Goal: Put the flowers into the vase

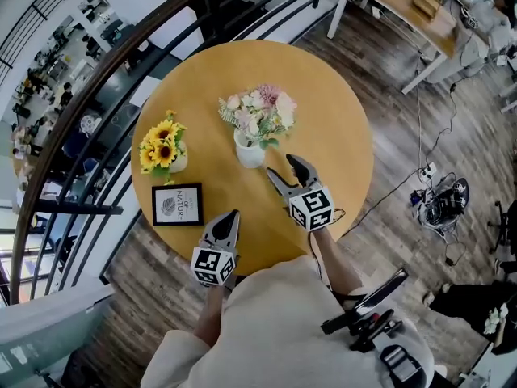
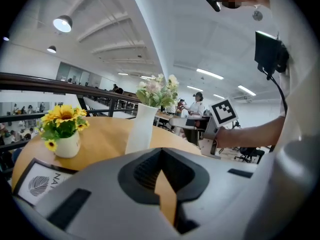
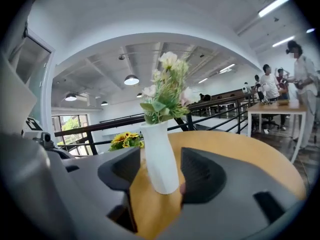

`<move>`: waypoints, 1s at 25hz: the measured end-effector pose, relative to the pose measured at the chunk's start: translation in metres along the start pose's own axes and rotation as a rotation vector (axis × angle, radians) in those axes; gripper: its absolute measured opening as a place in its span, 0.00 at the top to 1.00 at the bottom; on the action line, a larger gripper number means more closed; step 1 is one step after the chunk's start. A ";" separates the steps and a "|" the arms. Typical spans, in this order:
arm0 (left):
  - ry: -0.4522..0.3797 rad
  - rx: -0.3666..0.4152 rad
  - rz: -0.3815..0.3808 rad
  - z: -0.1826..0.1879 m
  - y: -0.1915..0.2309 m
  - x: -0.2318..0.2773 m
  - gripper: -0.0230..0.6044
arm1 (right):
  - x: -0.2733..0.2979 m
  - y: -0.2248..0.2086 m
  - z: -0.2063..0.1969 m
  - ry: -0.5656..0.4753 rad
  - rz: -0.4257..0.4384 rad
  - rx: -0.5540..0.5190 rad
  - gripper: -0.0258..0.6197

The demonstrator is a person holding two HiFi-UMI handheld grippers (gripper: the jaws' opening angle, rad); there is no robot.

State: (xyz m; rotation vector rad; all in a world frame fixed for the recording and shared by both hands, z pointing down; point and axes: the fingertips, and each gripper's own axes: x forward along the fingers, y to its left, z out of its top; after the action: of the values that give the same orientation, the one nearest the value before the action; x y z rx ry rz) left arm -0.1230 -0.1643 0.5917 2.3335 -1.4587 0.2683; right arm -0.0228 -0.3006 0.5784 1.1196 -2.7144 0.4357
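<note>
A white vase [image 1: 249, 153] stands near the middle of the round yellow table [image 1: 331, 95] with a bunch of pale pink and cream flowers [image 1: 258, 111] in it. My right gripper [image 1: 281, 166] is open just to the right of the vase and apart from it, with nothing between its pads. In the right gripper view the vase [image 3: 161, 159] and flowers [image 3: 167, 91] stand straight ahead beyond the jaws. My left gripper [image 1: 230, 217] is shut and empty near the table's front edge. Its view shows the vase [image 2: 140, 129] farther off.
A small pot of sunflowers [image 1: 164, 148] and a framed picture [image 1: 177, 204] sit on the table's left side. A dark curved railing [image 1: 121, 47] runs close behind the table. A wooden desk [image 1: 404, 6] and floor cables [image 1: 440, 200] lie to the right.
</note>
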 end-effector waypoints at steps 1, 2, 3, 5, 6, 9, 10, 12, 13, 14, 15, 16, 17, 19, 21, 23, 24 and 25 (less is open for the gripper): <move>0.000 0.007 -0.011 0.002 -0.007 0.004 0.95 | -0.010 -0.004 0.000 -0.009 -0.014 0.013 0.61; -0.002 0.014 -0.023 0.004 -0.014 0.009 0.95 | -0.022 -0.007 0.000 -0.017 -0.028 0.020 0.79; -0.005 0.021 -0.035 0.006 -0.023 0.015 0.95 | -0.033 -0.010 0.000 -0.022 -0.036 0.025 0.90; -0.011 0.035 -0.059 0.011 -0.041 0.023 0.95 | -0.056 -0.012 -0.001 -0.026 -0.033 0.046 0.95; -0.014 0.043 -0.070 0.013 -0.051 0.027 0.95 | -0.068 -0.013 -0.002 -0.029 -0.030 0.060 0.95; -0.014 0.078 -0.116 0.016 -0.079 0.039 0.95 | -0.098 -0.009 -0.004 -0.041 -0.015 0.082 0.95; -0.011 0.088 -0.133 0.016 -0.088 0.042 0.95 | -0.107 -0.006 -0.005 -0.043 -0.007 0.081 0.95; 0.001 0.099 -0.168 0.014 -0.104 0.046 0.95 | -0.123 0.003 -0.008 -0.050 0.007 0.077 0.95; 0.009 0.104 -0.186 0.013 -0.111 0.048 0.95 | -0.130 0.007 -0.010 -0.053 0.008 0.080 0.95; 0.014 0.112 -0.205 0.013 -0.117 0.050 0.95 | -0.137 0.010 -0.012 -0.057 0.003 0.088 0.95; 0.013 0.124 -0.226 0.015 -0.123 0.052 0.95 | -0.144 0.012 -0.013 -0.062 -0.007 0.098 0.95; 0.006 0.140 -0.247 0.019 -0.128 0.054 0.95 | -0.150 0.014 -0.013 -0.069 -0.017 0.107 0.95; -0.005 0.157 -0.267 0.023 -0.133 0.055 0.95 | -0.157 0.016 -0.013 -0.078 -0.026 0.110 0.95; -0.027 0.183 -0.297 0.028 -0.144 0.054 0.95 | -0.171 0.022 -0.014 -0.096 -0.038 0.109 0.95; -0.039 0.192 -0.314 0.024 -0.152 0.047 0.95 | -0.182 0.030 -0.020 -0.106 -0.045 0.113 0.95; -0.051 0.198 -0.326 0.017 -0.156 0.037 0.95 | -0.189 0.039 -0.024 -0.112 -0.056 0.103 0.95; -0.057 0.203 -0.331 0.014 -0.158 0.030 0.95 | -0.191 0.044 -0.024 -0.117 -0.064 0.094 0.95; -0.063 0.208 -0.334 0.009 -0.158 0.022 0.95 | -0.193 0.050 -0.025 -0.123 -0.073 0.085 0.95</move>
State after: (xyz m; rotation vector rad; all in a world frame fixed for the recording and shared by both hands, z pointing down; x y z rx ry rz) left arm 0.0277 -0.1237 0.5576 2.7261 -1.0850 0.2665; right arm 0.0784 -0.1310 0.5399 1.3041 -2.7724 0.4912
